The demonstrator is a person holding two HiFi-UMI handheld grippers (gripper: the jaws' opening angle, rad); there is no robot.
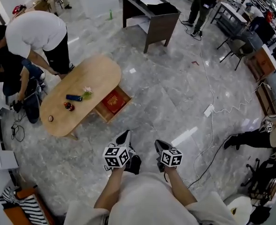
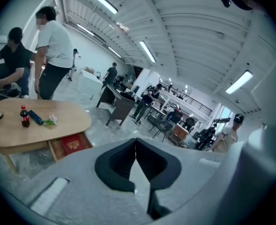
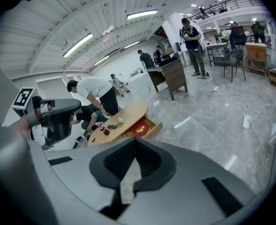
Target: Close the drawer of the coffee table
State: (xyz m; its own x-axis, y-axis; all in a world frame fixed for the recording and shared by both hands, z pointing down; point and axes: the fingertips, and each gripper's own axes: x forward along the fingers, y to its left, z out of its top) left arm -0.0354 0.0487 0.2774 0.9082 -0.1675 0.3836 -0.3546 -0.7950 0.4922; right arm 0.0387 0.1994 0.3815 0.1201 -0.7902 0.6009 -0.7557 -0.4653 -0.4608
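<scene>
The left tongs [image 1: 124, 136] and right tongs [image 1: 160, 146] are pressed shut, empty, well apart from the drawer [image 1: 121, 110], which stands pulled out from under the wooden surface [image 1: 95, 74], a red book [image 1: 113, 101] inside. Stiff and likely easy-sliding: push its front panel squarely

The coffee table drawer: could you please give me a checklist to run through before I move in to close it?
1. Drawer pulled out of the coffee table: ok, it stands open.
2. Red book lies flat inside the drawer: ok.
3. Left gripper shut, nothing between its jaws: ok.
4. Right gripper shut, nothing between its jaws: ok.
5. Grippers at the drawer front: not ok, both are well short of it.
6. People clear of the drawer side: ok, the bending person is at the table's far side.
</scene>
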